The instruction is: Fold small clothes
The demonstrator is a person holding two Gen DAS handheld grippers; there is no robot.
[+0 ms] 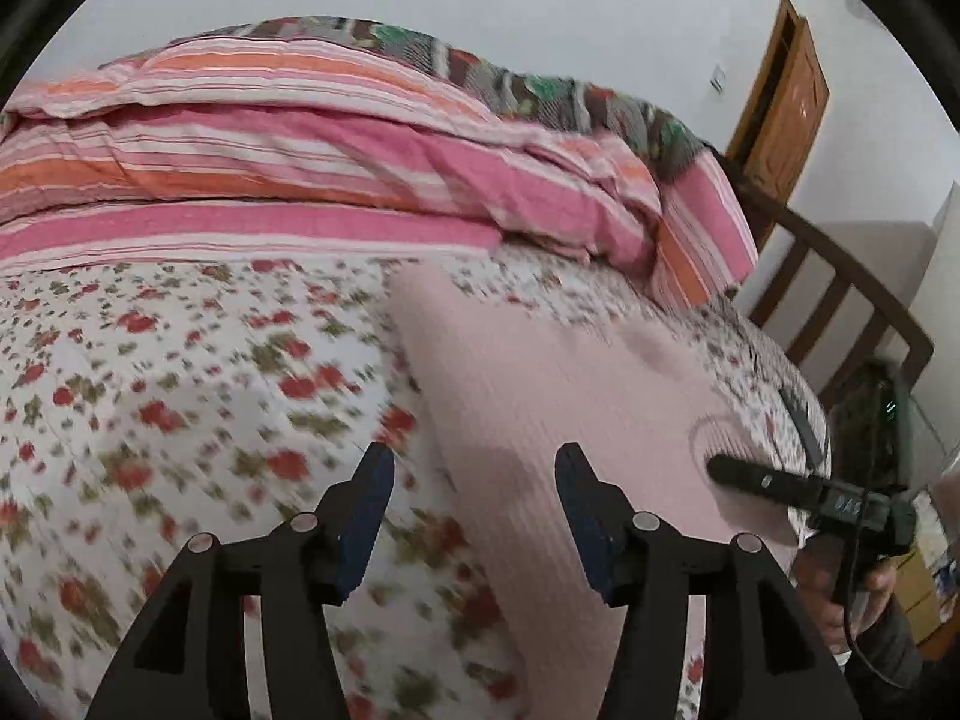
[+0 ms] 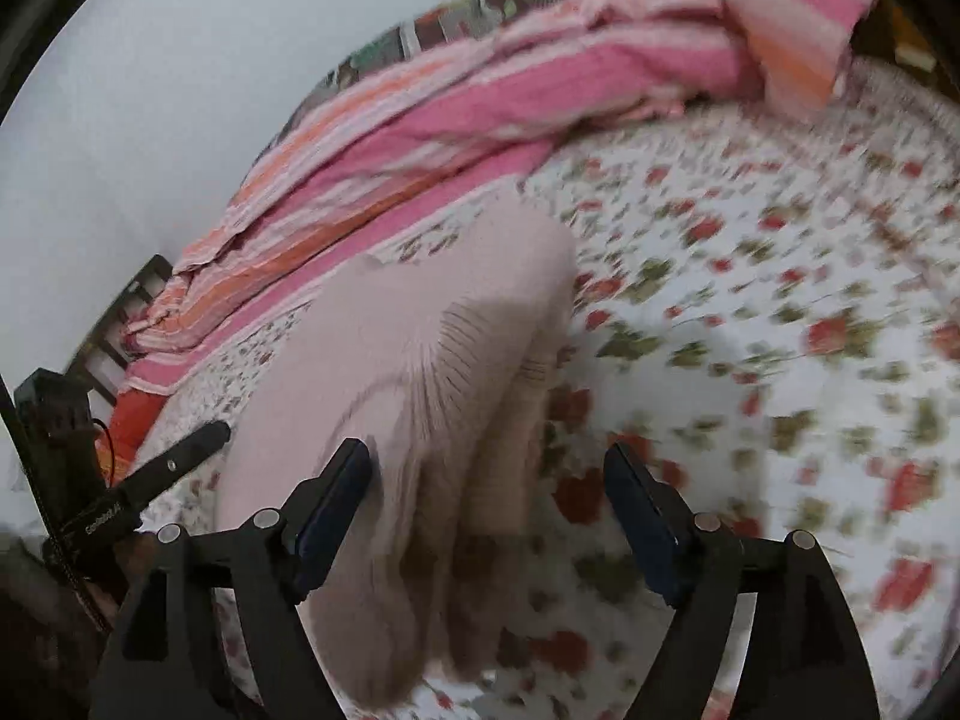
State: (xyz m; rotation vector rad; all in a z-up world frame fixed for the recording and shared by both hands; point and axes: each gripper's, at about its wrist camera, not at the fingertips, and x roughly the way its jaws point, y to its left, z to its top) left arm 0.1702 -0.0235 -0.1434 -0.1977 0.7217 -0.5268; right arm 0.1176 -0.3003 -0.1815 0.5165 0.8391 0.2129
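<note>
Showing a pale pink ribbed knit garment (image 1: 540, 384) lying partly folded on the red-flowered white bedsheet (image 1: 180, 372), just short of the pink-and-orange striped quilt (image 1: 270, 180). The left gripper (image 1: 474, 474) hovers with jaws spread wide and empty above the garment's near edge. The right gripper (image 2: 489, 474) is likewise wide open and holds nothing, one finger beside the bunched fabric. Motion blur hides the layering, so a pinch here may catch a single layer, or the sheet beneath, and skew the fold.
</note>
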